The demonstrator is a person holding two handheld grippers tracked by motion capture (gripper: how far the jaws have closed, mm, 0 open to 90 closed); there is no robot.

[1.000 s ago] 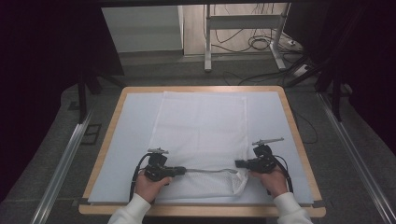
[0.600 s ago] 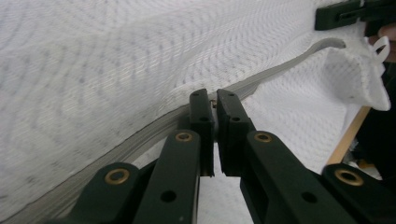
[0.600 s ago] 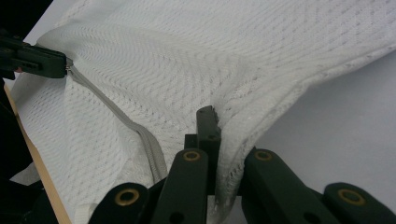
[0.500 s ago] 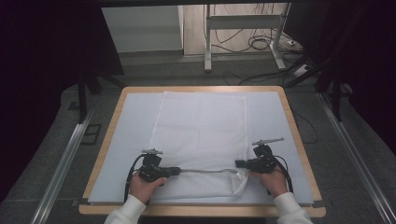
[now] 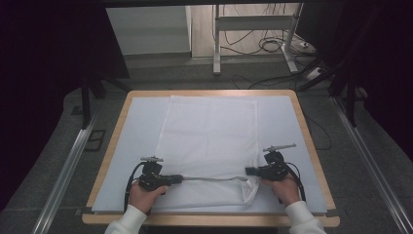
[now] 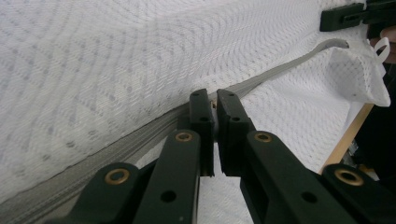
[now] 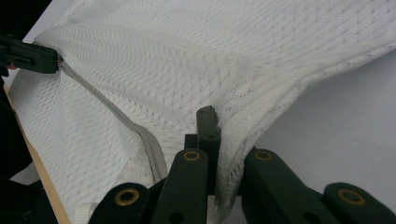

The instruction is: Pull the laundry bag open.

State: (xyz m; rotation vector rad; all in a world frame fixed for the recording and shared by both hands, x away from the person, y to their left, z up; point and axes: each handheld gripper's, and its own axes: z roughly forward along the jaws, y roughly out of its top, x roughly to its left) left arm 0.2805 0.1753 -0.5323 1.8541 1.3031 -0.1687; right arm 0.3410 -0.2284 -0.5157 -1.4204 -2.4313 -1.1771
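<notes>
The zipper (image 6: 285,70) pull is hidden between the left gripper (image 6: 214,100) jaws — clamped there; the right gripper (image 7: 211,122) pinches the mesh bag (image 5: 209,131) — one jaw buried in fabric.

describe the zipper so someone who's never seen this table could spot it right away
On the wooden-edged table lies a white mesh bag. Near its edge closest to the person runs the zipper, a thin grey strip stretched between the left gripper and right gripper, the one grey line on the white mesh.
</notes>
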